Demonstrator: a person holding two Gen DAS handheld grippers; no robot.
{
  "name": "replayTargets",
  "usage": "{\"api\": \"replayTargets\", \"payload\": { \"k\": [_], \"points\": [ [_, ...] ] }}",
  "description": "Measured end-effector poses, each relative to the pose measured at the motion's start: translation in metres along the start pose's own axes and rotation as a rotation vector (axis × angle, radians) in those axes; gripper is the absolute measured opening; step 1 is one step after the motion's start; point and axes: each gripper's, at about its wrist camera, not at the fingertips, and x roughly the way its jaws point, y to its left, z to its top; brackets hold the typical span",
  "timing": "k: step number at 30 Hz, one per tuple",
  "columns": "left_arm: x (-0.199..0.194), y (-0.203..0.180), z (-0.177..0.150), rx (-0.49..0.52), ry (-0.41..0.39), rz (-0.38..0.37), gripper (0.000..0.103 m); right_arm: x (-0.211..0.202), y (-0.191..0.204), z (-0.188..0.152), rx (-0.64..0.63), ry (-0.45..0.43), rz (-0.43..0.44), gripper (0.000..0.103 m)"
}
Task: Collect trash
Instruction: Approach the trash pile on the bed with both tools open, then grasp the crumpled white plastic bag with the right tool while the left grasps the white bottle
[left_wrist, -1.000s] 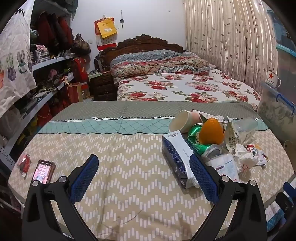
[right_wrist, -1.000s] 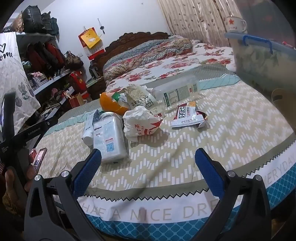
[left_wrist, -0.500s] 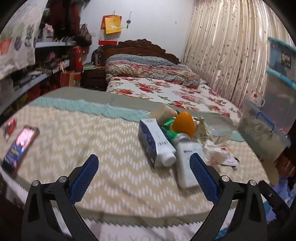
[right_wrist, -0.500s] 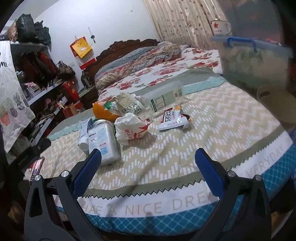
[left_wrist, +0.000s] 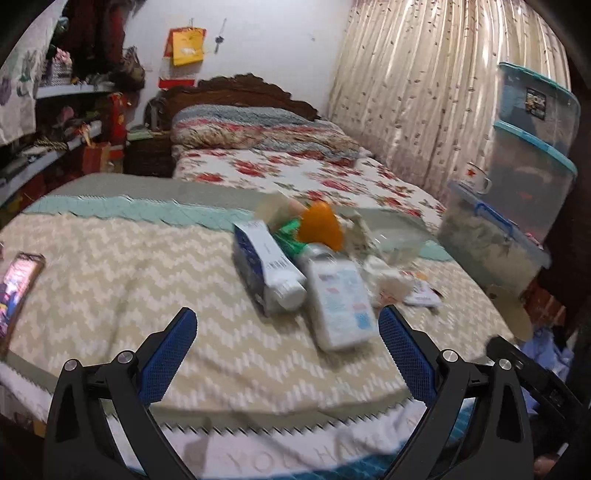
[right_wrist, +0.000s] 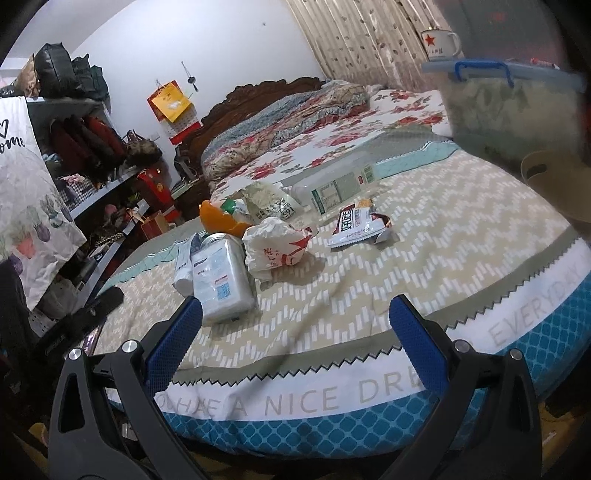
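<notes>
A pile of trash lies on the zigzag tablecloth (left_wrist: 122, 280). In the left wrist view it holds a blue-and-white carton (left_wrist: 264, 267), a white plastic jar (left_wrist: 341, 304), an orange peel (left_wrist: 320, 225) and a green can (left_wrist: 291, 230). The right wrist view shows the jar (right_wrist: 221, 277), a crumpled white wrapper (right_wrist: 275, 247), a snack packet (right_wrist: 356, 227), a clear bottle (right_wrist: 334, 190) and the orange peel (right_wrist: 218, 219). My left gripper (left_wrist: 286, 356) is open and empty near the table's front edge. My right gripper (right_wrist: 293, 347) is open and empty, short of the jar.
A phone (left_wrist: 16, 286) lies at the table's left edge. Stacked plastic storage boxes (left_wrist: 532, 147) stand at the right, with a mug (right_wrist: 439, 42) on one lid. A beige bin (right_wrist: 554, 184) sits below them. A bed (left_wrist: 295, 173) lies behind, shelves (right_wrist: 85, 158) at the left.
Both grippers have drawn back from the table toward its front edge, and the trash pile looks farther off. The left view has swung right. Both jaws have stayed open.
</notes>
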Motion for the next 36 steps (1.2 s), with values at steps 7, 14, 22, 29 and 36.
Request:
{"api": "replayTargets", "payload": {
  "k": [7, 14, 22, 29, 36],
  "points": [
    [-0.004, -0.001, 0.053, 0.121, -0.16, 0.115, 0.094, -0.001, 0.018, 0.019, -0.116, -0.045, -0.033, 0.1],
    [-0.006, 0.009, 0.076, 0.089, -0.195, 0.147, 0.094, 0.003, 0.039, 0.05, -0.172, -0.114, -0.003, 0.1],
    [0.017, 0.046, 0.078, 0.073, -0.125, 0.276, 0.094, 0.017, 0.047, 0.055, -0.193, -0.086, -0.004, 0.1],
    [0.026, 0.063, 0.075, 0.027, -0.089, 0.297, 0.094, 0.02, 0.051, 0.048, -0.215, -0.087, -0.009, 0.1],
    [0.031, 0.06, 0.074, 0.037, -0.081, 0.303, 0.094, 0.021, 0.05, 0.046, -0.221, -0.085, -0.013, 0.1]
  ]
}}
